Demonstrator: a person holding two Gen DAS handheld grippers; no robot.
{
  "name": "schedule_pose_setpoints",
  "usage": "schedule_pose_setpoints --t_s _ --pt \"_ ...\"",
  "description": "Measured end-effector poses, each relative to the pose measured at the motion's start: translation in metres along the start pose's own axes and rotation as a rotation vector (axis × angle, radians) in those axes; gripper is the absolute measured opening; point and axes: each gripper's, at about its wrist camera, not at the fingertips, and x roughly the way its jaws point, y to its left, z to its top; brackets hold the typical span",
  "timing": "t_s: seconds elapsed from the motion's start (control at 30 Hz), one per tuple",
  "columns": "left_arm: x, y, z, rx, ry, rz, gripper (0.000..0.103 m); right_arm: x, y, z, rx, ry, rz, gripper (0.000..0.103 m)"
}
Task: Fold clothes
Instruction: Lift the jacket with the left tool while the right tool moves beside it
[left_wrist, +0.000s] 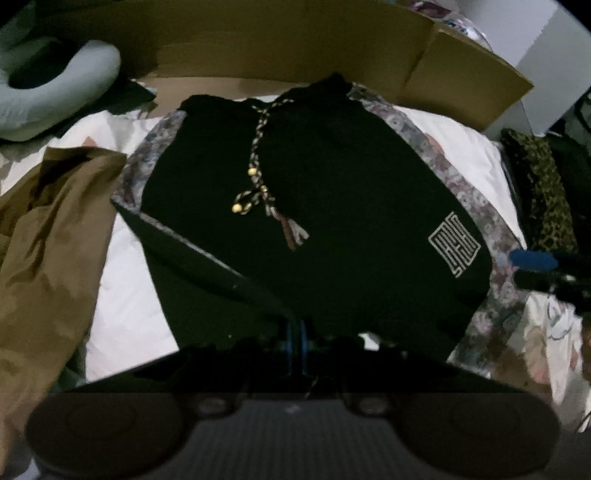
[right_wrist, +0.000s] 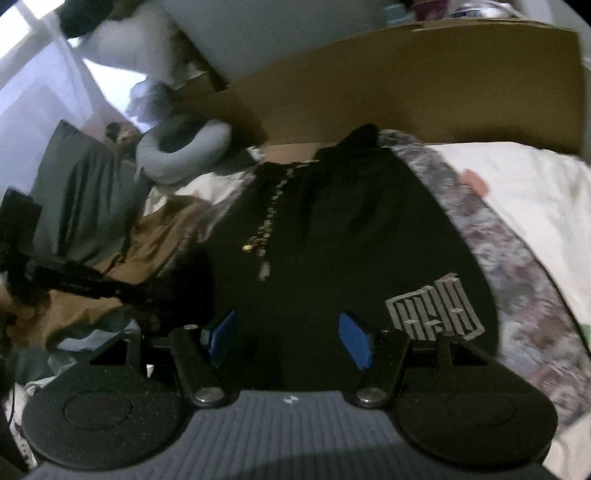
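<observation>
Left wrist view: black shorts (left_wrist: 314, 192) with floral side stripes and a braided drawstring (left_wrist: 258, 173), lying on a white bed cover (left_wrist: 122, 295) before a cardboard box (left_wrist: 280, 40); a brown garment (left_wrist: 48, 229) at left, a grey neck pillow (left_wrist: 55, 92) beyond it. Left tongs (left_wrist: 297, 347) pressed together on a dark fabric edge of the shorts, a flap (left_wrist: 207, 258) lifted slantwise from the near left side. Right tongs' blue pad seen at far right (left_wrist: 533, 260). Right wrist view: same shorts (right_wrist: 351, 240), printed logo (right_wrist: 436, 310) near; right tongs (right_wrist: 291, 339) spread apart, hovering just above the cloth, gripping nothing. Judgement: a fold of the near-left portion appears under way. To do it well, carry the pinched edge across level, align with the opposite stripe, and steady the cloth with the free tongs against dragging.
</observation>
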Motion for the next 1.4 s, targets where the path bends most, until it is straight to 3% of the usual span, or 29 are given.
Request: schedule_pose_setpoints --t_s 0.2,0.4,0.57,0.83,1.03,1.17,1.2,1.3,1.4 --pt "0.002 -0.006 0.011 -0.019 0.014 -0.046 0.005 0.02 0.025 -0.001 -0.054 0.005 0.085 0.068" --pt "0.005 -0.016 0.023 -0.037 0.028 -0.088 0.005 0.025 0.023 -0.004 -0.06 -0.03 0.152 0.068" --pt "0.01 -0.032 0.034 -0.047 0.039 -0.114 0.005 0.033 0.029 -0.005 -0.134 -0.02 0.16 0.068" --pt "0.018 -0.057 0.052 -0.065 0.056 -0.155 0.005 0.033 0.019 -0.014 -0.095 -0.01 0.211 0.068" --pt "0.03 -0.077 0.055 -0.104 0.072 -0.194 0.005 0.029 0.025 -0.016 -0.151 -0.074 0.216 0.067" --pt "0.038 -0.098 0.055 -0.082 0.059 -0.218 0.005 0.033 0.02 -0.018 -0.146 -0.095 0.174 0.059" --pt "0.04 -0.104 0.055 -0.076 0.056 -0.226 0.005 0.034 0.018 -0.019 -0.145 -0.094 0.158 0.051" --pt "0.046 -0.119 0.056 -0.053 0.039 -0.241 0.005 0.037 0.013 -0.021 -0.128 -0.09 0.11 0.043" --pt "0.052 -0.133 0.057 -0.037 0.024 -0.264 0.005 0.037 0.01 -0.021 -0.124 -0.102 0.073 0.042"
